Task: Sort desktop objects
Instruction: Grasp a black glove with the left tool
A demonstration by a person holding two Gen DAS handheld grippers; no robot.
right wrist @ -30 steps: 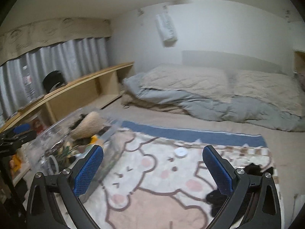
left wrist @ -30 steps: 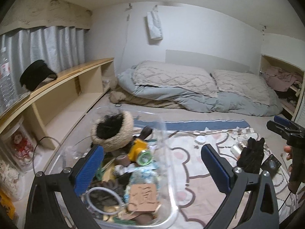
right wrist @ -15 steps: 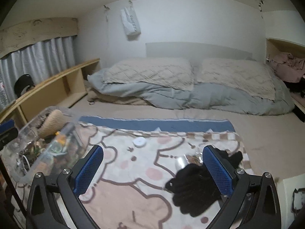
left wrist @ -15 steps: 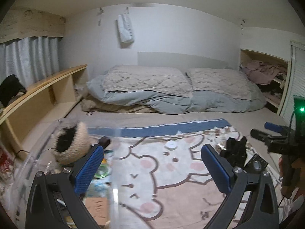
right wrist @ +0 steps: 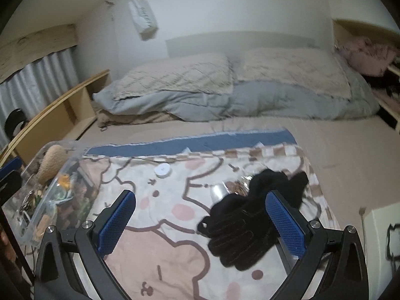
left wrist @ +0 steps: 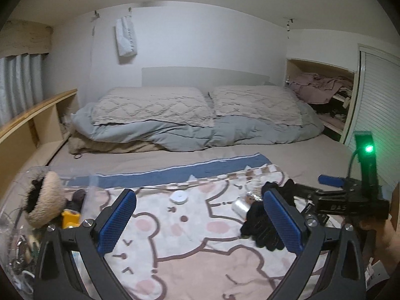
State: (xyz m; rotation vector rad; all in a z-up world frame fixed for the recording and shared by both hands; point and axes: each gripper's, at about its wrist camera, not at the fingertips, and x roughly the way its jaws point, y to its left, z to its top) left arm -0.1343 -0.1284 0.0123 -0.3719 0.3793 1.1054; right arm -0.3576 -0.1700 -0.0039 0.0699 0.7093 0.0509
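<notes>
The black glove (right wrist: 240,227) is seen just ahead of the right gripper (right wrist: 201,221), nearer its right finger; both grippers' fingers are spread wide, the left gripper (left wrist: 200,218) lying farther off.

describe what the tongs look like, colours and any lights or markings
Both tongs, left and right, have black angular frames, silver screws and blue textured finger pads. Seen from the left wrist view, the right unit carries a black upright module with a green light, a cable and faint white lettering.

Both tongs have swung right, off the clear bin (right wrist: 47,195); the black gloves (right wrist: 247,222) now lie at 3 o'clock between the right tongs (right wrist: 200,222).
</notes>
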